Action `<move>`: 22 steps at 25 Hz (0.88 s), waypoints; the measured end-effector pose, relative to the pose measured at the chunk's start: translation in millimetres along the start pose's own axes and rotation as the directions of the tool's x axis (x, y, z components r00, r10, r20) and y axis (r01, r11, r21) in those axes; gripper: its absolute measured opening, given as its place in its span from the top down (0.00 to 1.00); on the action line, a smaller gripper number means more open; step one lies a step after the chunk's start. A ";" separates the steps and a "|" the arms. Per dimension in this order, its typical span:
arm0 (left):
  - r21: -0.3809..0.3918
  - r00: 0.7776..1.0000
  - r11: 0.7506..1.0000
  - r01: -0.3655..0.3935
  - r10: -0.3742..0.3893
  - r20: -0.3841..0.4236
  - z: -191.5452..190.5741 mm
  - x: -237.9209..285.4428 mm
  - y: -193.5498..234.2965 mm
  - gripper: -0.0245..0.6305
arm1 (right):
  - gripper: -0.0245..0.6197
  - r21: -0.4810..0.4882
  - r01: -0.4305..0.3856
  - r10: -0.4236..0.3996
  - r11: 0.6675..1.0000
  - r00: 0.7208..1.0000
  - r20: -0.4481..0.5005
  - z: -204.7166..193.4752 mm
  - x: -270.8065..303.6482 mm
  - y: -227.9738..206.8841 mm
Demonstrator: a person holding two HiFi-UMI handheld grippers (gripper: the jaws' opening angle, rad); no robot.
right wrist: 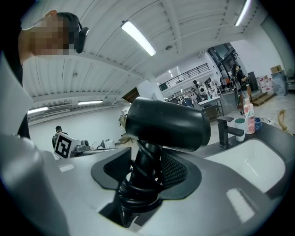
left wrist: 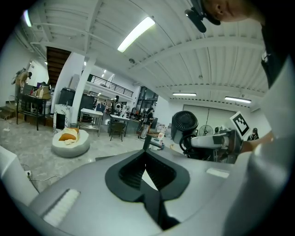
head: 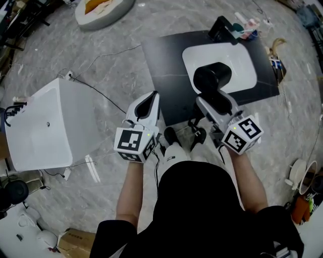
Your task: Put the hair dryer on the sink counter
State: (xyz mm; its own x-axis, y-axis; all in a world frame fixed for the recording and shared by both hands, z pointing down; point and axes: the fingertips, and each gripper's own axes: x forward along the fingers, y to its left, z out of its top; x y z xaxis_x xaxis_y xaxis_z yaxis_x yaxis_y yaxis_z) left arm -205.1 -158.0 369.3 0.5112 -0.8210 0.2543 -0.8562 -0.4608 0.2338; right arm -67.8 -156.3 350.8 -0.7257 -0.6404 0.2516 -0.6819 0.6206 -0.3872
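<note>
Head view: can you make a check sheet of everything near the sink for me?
Surface: dark counter with a white sink, mostly bare.
Job's things: hair dryer held up by the sink, not set down.
Clutter: tap, cup and bottles at the far edge.
Grippers: right gripper shut on the dryer's handle; left gripper shut, empty.
Cables: cord wound round the handle; a cable on the floor.
Surroundings: white tub, round cushion.
</note>
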 end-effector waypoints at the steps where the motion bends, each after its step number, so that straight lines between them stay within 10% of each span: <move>1: 0.003 1.000 1.000 0.001 -0.001 -0.005 -1.7 1.3 2.8 0.96 | 0.64 0.003 0.003 -0.003 1.000 1.000 -0.008 -2.1 3.1 -1.5; 22: -0.048 0.997 0.999 -0.018 0.015 -0.073 -56.8 25.0 42.5 0.96 | 0.64 -0.001 0.016 -0.016 1.000 0.987 -0.161 -69.3 66.6 -29.0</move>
State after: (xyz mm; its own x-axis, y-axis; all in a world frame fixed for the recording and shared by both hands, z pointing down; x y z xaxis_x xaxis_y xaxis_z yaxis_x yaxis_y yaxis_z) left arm -224.5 -179.0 438.9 0.5028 -0.8006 0.3259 -0.8608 -0.4293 0.2735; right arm -102.7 -185.6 440.2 -0.7202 -0.5686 0.3976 -0.6933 0.6111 -0.3819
